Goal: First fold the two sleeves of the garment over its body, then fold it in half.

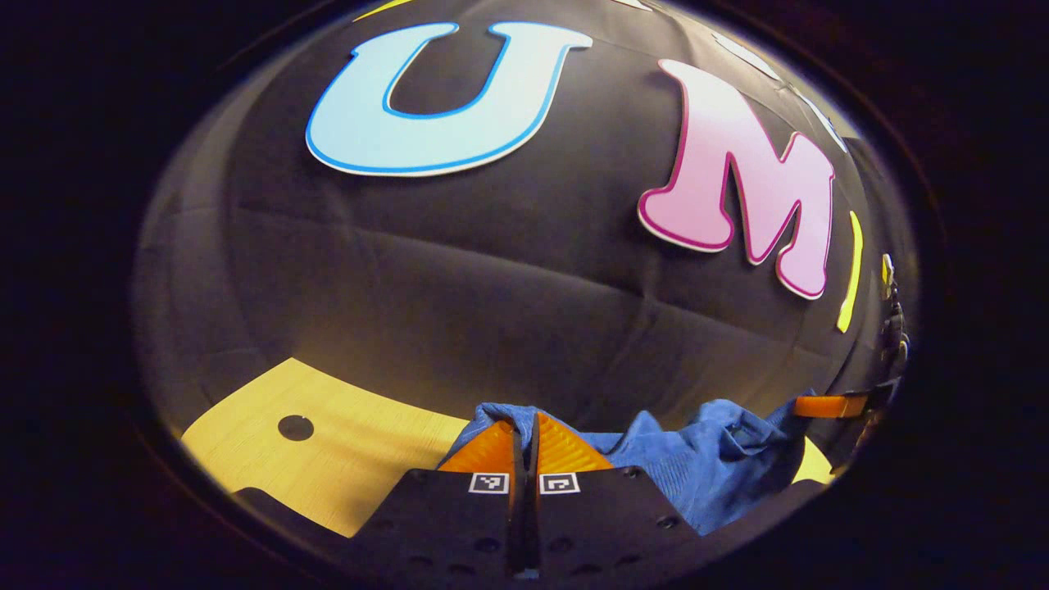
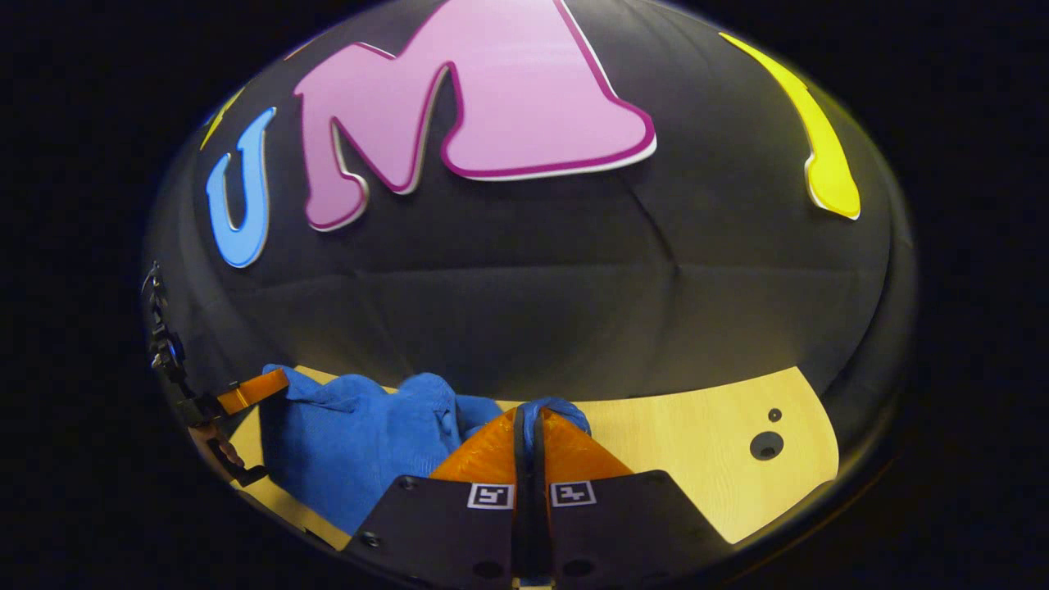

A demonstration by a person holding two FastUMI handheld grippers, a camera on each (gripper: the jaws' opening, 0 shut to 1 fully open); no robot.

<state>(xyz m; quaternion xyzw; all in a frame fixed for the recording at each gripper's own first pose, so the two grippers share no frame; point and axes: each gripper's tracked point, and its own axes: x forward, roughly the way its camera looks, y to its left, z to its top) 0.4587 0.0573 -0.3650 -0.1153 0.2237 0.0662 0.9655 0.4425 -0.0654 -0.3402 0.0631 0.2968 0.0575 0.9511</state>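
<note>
The blue garment [image 1: 697,459] is lifted off the wooden table [image 1: 328,459] and hangs bunched between the two grippers. My left gripper [image 1: 524,426] is shut on its edge, with cloth showing just past the fingertips. At the right edge of the left gripper view the other gripper [image 1: 832,406] holds the far end of the cloth. In the right gripper view my right gripper [image 2: 529,418] is shut on a fold of the blue garment [image 2: 352,451], which wraps over the tips. The left gripper [image 2: 250,392] shows at the far left of that view, holding the cloth's other end.
The light wooden table [image 2: 697,459] ends at the black cloth wall behind it. A round dark hole [image 1: 295,427] lies in the tabletop left of my left gripper, and two holes [image 2: 766,445] lie right of my right gripper.
</note>
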